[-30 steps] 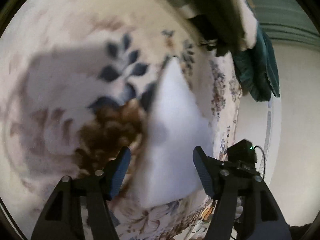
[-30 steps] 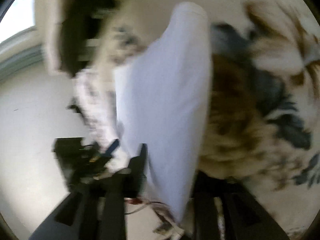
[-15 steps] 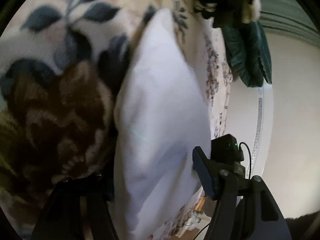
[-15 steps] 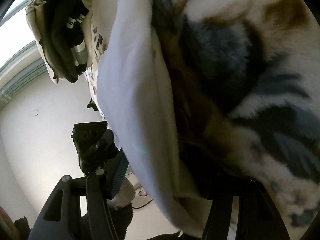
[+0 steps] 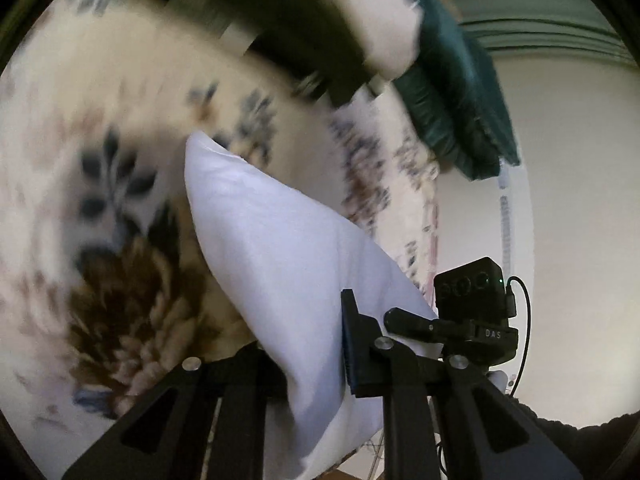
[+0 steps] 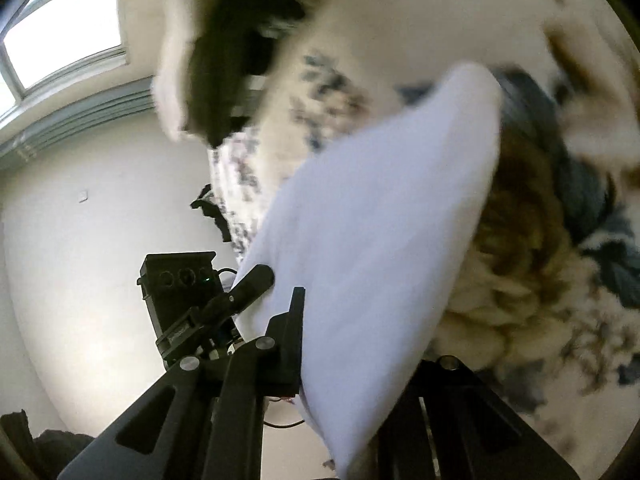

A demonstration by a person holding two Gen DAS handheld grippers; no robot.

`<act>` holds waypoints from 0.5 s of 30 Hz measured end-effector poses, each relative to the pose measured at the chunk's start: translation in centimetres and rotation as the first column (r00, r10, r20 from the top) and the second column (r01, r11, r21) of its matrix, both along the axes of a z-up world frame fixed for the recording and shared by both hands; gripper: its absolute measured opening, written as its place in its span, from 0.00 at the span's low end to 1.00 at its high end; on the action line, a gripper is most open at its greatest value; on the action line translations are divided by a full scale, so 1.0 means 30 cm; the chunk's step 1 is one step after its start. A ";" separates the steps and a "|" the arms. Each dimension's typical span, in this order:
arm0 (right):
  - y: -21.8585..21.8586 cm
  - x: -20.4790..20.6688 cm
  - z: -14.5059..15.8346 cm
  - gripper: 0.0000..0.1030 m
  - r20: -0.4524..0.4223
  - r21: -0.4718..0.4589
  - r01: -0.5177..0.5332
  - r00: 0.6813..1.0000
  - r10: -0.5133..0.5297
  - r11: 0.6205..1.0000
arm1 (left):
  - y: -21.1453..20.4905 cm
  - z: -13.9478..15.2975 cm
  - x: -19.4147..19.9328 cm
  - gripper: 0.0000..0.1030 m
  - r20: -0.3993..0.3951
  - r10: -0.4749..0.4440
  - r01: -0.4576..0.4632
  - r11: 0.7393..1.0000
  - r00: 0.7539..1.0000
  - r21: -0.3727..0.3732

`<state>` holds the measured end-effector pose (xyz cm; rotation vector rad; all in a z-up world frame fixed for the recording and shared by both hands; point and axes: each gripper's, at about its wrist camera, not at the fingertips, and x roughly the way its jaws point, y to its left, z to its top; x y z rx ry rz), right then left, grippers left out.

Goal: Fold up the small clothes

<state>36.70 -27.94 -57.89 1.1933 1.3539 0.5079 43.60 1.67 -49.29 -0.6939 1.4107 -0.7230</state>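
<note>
Tongs (image 5: 308, 344) (image 6: 356, 344) pinching white cloth (image 5: 280, 248)

My way forward is taken up by the white cloth (image 5: 280, 264), which fills both pairs of jaws and hangs across the middle of each view. Beyond it the flowered bedspread (image 5: 120, 208) blocks everything on the inner side. A heap of dark and white clothes (image 5: 320, 28) sits further up the bed, with a teal garment (image 5: 460, 112) beside it at the edge. Off the bed's edge, toward the pale wall (image 5: 580, 200), the space is open, apart from my other gripper (image 5: 472, 312) just beside the cloth.
</note>
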 end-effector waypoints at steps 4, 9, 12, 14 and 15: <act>0.007 0.146 0.227 0.13 0.085 -0.017 0.001 0.996 0.000 1.000 | 0.010 0.239 0.168 0.12 0.103 0.032 -0.031 0.999 0.994 -0.015; 0.036 0.465 0.527 0.13 0.237 -0.055 0.011 0.972 0.003 0.998 | 0.024 0.486 0.463 0.12 0.250 0.083 -0.078 0.996 0.965 -0.033; 0.053 0.679 0.625 0.13 0.304 -0.080 0.013 0.953 0.012 0.997 | 0.029 0.532 0.659 0.12 0.306 0.108 -0.104 0.994 0.946 -0.030; 0.100 0.855 0.635 0.13 0.328 -0.100 0.010 0.945 0.023 0.995 | 0.041 0.501 0.788 0.12 0.325 0.114 -0.115 0.993 0.939 -0.017; 0.110 0.913 0.622 0.12 0.330 -0.115 0.007 0.943 0.032 0.993 | 0.055 0.470 0.828 0.13 0.325 0.116 -0.121 0.993 0.939 -0.005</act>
